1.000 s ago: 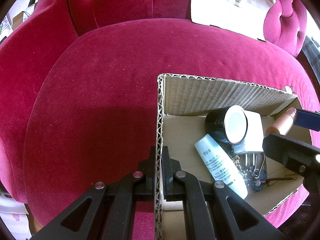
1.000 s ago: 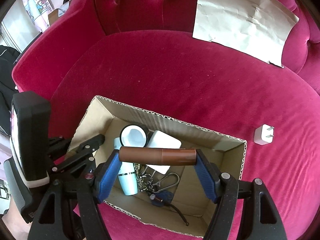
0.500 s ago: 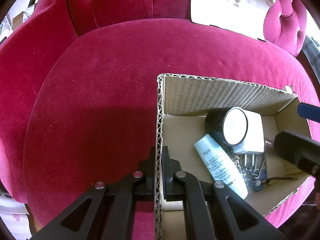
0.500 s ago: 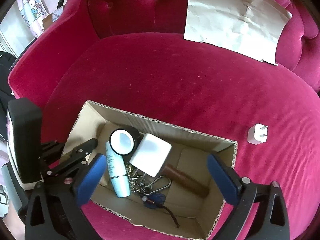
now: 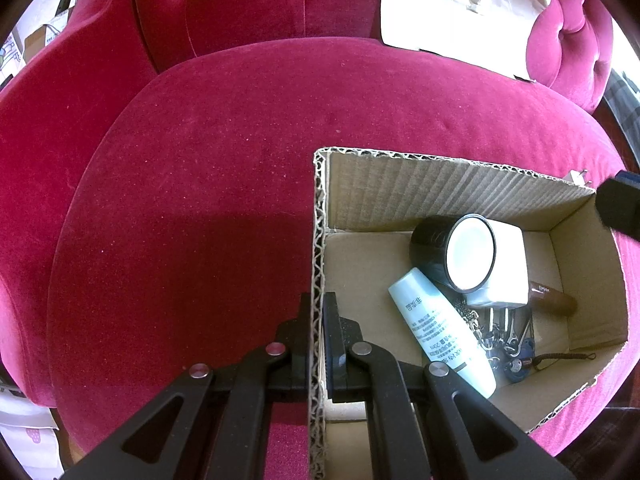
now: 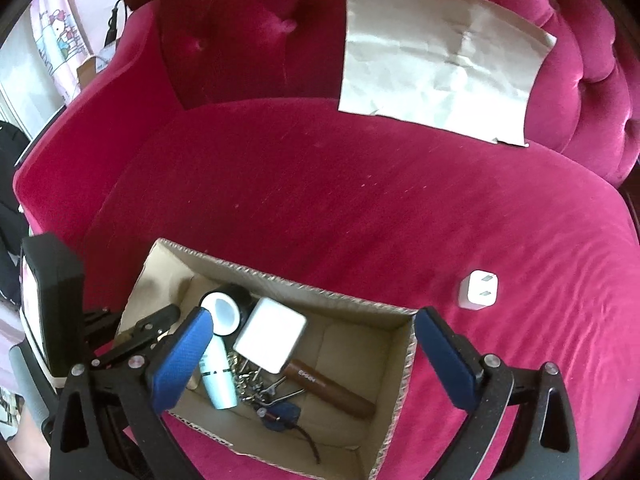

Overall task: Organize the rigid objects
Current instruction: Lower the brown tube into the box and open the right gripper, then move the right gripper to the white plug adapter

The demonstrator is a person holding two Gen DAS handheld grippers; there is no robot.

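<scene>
An open cardboard box (image 5: 440, 188) (image 6: 288, 284) sits on a crimson velvet seat. Inside lie a brown tube (image 6: 332, 386) (image 5: 554, 300), a black jar with a white lid (image 5: 460, 256) (image 6: 226, 308), a white block (image 6: 270, 334), a pale blue bottle (image 5: 440, 328) (image 6: 218, 380) and a bunch of keys (image 6: 272, 396). My left gripper (image 5: 318, 320) is shut on the box's left wall. Above the box my right gripper (image 6: 312, 350) stands open, nothing between its blue pads. A small white plug adapter (image 6: 478, 290) lies on the seat to the right of the box.
A crumpled sheet of brown paper (image 6: 436, 56) leans on the tufted backrest. The seat cushion (image 6: 320, 200) stretches bare behind the box. At the left edge of the right wrist view stand a wall and a printed curtain (image 6: 60, 36).
My right gripper opened and let go of the brown tube, which now lies in the box. That gripper then rose and drew back a little. The left gripper kept its hold.
</scene>
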